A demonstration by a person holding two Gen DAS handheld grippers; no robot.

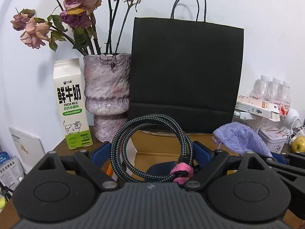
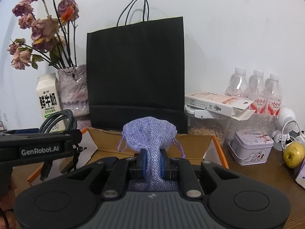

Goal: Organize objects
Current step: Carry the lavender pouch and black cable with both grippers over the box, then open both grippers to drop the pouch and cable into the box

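Note:
A coiled black braided cable (image 1: pixel 122 145) with a pink tie (image 1: pixel 182 171) stands upright between the blue pads of my left gripper (image 1: pixel 152 149), which is shut on it at a wide spread. The coil hangs over an open cardboard box (image 1: pixel 158 147) with an orange edge. My right gripper (image 2: pixel 153 162) is shut on the neck of a purple knitted drawstring pouch (image 2: pixel 150 133), held above the same box (image 2: pixel 106 139). In the right wrist view the cable (image 2: pixel 70 118) and the left gripper's body show at the left. The pouch (image 1: pixel 242 141) appears at the right of the left wrist view.
Just behind the box stands a tall black paper bag (image 1: pixel 186 76). A vase of dried roses (image 1: pixel 107 95) and a milk carton (image 1: pixel 71 105) stand to the left. Water bottles (image 2: pixel 255 89), a glove box (image 2: pixel 217 103), a tin (image 2: pixel 251 148) and a yellow-green fruit (image 2: pixel 293 154) crowd the right.

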